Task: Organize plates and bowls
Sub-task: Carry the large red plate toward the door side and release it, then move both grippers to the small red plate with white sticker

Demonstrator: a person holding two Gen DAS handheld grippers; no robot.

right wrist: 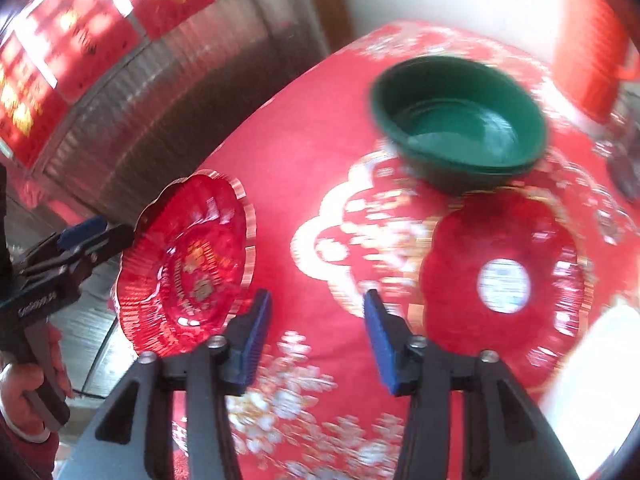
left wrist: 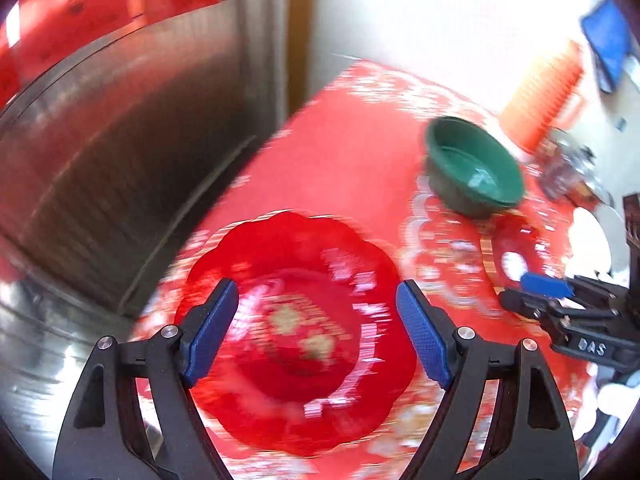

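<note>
Lying on the red cloth (right wrist: 320, 128) are two red plates and a green bowl (right wrist: 460, 120). The left plate (right wrist: 188, 264) is seen at the near left edge of the table, partly over the edge, it seems. The right plate (right wrist: 504, 280) is placed near right, just in front of the bowl, with a white label in its centre. The bowl stands farther away, and it looks like two bowls stacked, though this cannot be told surely.

The left gripper (left wrist: 318, 332) is spread wide above the left plate, and nothing is held between its pads. The right gripper (right wrist: 316, 332) is also spread, less widely, above bare cloth between the two plates, and it is empty.

The plates are judged to be thin, stiff, glossy plastic: light, and probably slippery. Each should be taken at the scalloped rim, with one pad under the edge. The bowl is best pinched at its wall, near the rim.
</note>
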